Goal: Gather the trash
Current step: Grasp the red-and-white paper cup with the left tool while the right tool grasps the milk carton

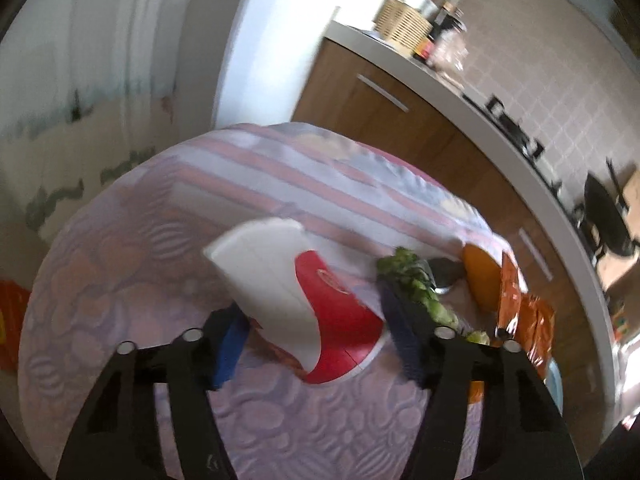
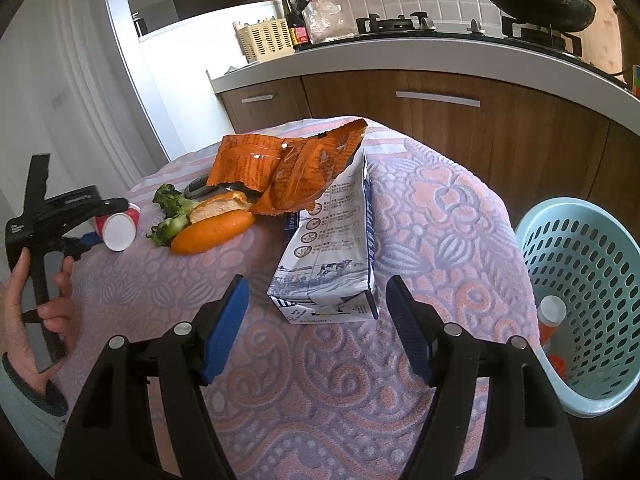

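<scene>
A red and white paper cup point(image 1: 296, 300) lies on its side between the fingers of my left gripper point(image 1: 320, 340), whose jaws stand on either side of it; the same cup point(image 2: 118, 226) shows at the left in the right wrist view. My right gripper point(image 2: 316, 328) is open and empty, just short of a blue and white milk carton point(image 2: 332, 252) standing on the table. An orange snack bag point(image 2: 288, 168) leans on the carton. A bitten bread roll point(image 2: 212, 230) and broccoli point(image 2: 170, 216) lie beside it.
The table wears a lilac and pink patterned cloth point(image 2: 440, 208). A light blue mesh basket point(image 2: 584, 304) stands right of the table with a bottle inside point(image 2: 550, 316). A kitchen counter point(image 2: 400, 56) with stove, pan and rack runs behind.
</scene>
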{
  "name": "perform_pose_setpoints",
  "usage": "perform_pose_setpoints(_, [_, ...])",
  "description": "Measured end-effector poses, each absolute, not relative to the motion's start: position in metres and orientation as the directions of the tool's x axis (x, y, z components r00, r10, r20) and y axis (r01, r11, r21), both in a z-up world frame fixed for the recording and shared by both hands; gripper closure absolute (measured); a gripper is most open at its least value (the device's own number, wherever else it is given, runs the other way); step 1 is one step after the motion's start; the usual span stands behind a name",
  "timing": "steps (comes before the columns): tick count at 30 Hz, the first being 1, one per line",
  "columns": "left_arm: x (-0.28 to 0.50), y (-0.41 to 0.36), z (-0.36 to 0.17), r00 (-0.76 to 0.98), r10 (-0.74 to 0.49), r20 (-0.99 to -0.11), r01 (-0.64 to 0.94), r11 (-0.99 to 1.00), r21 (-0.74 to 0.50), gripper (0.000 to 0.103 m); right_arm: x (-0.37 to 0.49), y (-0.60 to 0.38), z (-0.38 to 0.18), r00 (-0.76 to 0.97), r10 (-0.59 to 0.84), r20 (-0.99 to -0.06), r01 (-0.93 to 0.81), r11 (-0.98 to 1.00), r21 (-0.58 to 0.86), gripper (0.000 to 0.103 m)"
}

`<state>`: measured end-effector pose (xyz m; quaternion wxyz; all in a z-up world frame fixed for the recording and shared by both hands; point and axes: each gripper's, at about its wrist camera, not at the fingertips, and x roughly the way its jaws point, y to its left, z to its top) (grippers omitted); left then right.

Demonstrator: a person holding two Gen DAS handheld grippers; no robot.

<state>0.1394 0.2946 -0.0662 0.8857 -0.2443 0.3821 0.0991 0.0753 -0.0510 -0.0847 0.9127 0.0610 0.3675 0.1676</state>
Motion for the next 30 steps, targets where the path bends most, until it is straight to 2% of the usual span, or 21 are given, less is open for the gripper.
perform_pose_setpoints(3, [0.143, 0.280, -0.067, 0.689, 0.036, -0.723, -0.348, 0.892, -0.288, 0.051, 0.076, -0.053, -0.085, 0.676, 0.351, -0.648, -0.254, 0.936, 0.242, 0.032])
perform_pose_setpoints(4, [0.141, 0.277, -0.066, 0.696, 0.049, -0.716, -0.342, 0.900, -0.271, 0.054, 0.076, -0.055, -0.084, 0.679, 0.349, -0.646, -0.249, 0.937, 0.245, 0.027])
perform_pose_setpoints(7, [0.134, 0.273, -0.062, 0.708, 0.060, -0.703, -0.329, 0.909, -0.255, 0.062, 0.081, -0.056, -0.083, 0.680, 0.337, -0.651, -0.228, 0.941, 0.249, 0.023])
perform_pose_setpoints(9, [0.129, 0.270, -0.059, 0.713, 0.050, -0.699, -0.316, 0.913, -0.257, 0.062, 0.087, -0.055, -0.085, 0.671, 0.321, -0.669, -0.215, 0.947, 0.238, 0.021])
perform_pose_setpoints(12, [0.123, 0.263, -0.057, 0.718, 0.044, -0.695, -0.300, 0.921, -0.251, 0.062, 0.105, -0.039, -0.091, 0.624, 0.268, -0.734, -0.217, 0.962, 0.167, 0.019])
perform_pose_setpoints(15, [0.115, 0.256, -0.054, 0.726, 0.023, -0.687, -0.280, 0.923, -0.265, 0.062, 0.114, -0.020, -0.094, 0.612, 0.226, -0.758, -0.247, 0.965, 0.089, 0.020])
perform_pose_setpoints(16, [0.112, 0.254, -0.053, 0.729, 0.016, -0.684, -0.274, 0.923, -0.270, 0.062, 0.115, -0.016, -0.095, 0.615, 0.206, -0.761, -0.249, 0.967, 0.061, 0.020])
perform_pose_setpoints(17, [0.108, 0.250, -0.050, 0.735, 0.007, -0.678, -0.263, 0.925, -0.275, 0.062, 0.115, -0.012, -0.094, 0.621, 0.184, -0.762, -0.248, 0.968, 0.032, 0.026])
perform_pose_setpoints(19, [0.101, 0.243, -0.046, 0.742, -0.009, -0.670, -0.242, 0.929, -0.281, 0.062, 0.112, -0.008, -0.094, 0.626, 0.156, -0.764, -0.244, 0.970, -0.002, 0.048])
perform_pose_setpoints(23, [0.092, 0.228, -0.040, 0.750, -0.036, -0.661, -0.205, 0.937, -0.284, 0.062, 0.100, -0.017, -0.093, 0.614, 0.192, -0.766, -0.260, 0.965, 0.033, 0.048])
perform_pose_setpoints(26, [0.083, 0.216, -0.034, 0.760, -0.065, -0.646, -0.166, 0.942, -0.290, 0.062, 0.078, -0.032, -0.084, 0.622, 0.264, -0.737, -0.297, 0.951, 0.089, 0.048])
perform_pose_setpoints(30, [0.074, 0.192, -0.028, 0.773, -0.119, -0.624, -0.103, 0.946, -0.309, 0.062, 0.051, -0.053, -0.069, 0.644, 0.290, -0.708, -0.327, 0.941, 0.088, 0.048])
